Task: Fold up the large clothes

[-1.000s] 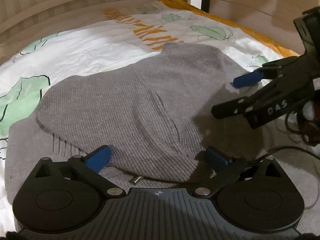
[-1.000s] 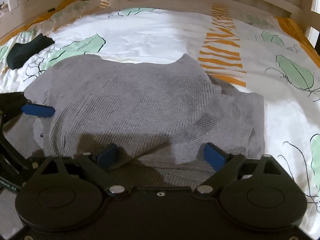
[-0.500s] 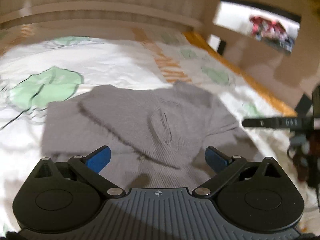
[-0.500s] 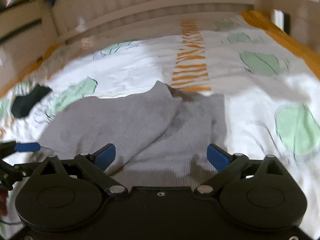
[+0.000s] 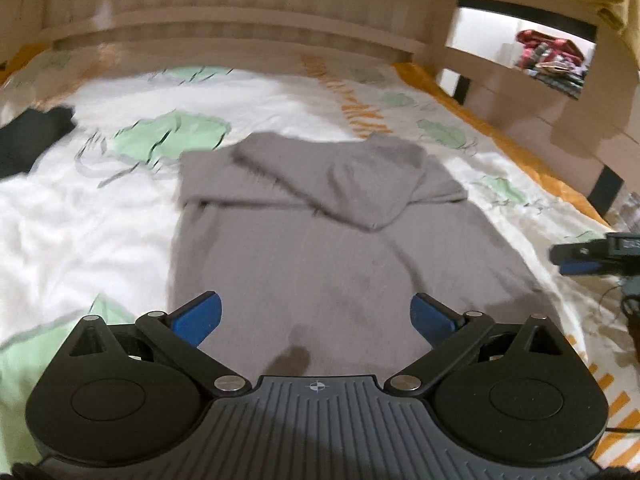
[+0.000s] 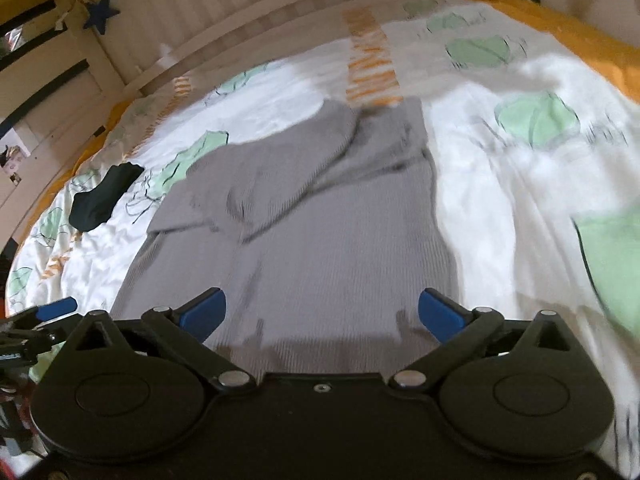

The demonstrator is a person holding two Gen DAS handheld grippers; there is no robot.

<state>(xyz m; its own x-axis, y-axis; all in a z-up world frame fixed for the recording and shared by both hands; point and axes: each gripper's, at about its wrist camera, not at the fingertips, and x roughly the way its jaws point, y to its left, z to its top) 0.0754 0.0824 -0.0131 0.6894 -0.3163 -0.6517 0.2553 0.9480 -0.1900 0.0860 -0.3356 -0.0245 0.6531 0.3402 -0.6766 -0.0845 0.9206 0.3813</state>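
A grey knit sweater lies flat on the bed, its sleeves folded across the far part; it also shows in the right wrist view. My left gripper is open and empty, raised above the sweater's near edge. My right gripper is open and empty, also above the near edge. The right gripper's blue tip shows at the right edge of the left wrist view. The left gripper shows at the left edge of the right wrist view.
The white bedsheet has green leaf and orange prints. A dark garment lies at the far left of the bed, also in the left wrist view. A wooden headboard stands behind; a bed rail runs at the right.
Both grippers have lifted and pulled back from the sweater, so more of the bed shows. The sweater now lies with the sleeves folded in. Both stay open.
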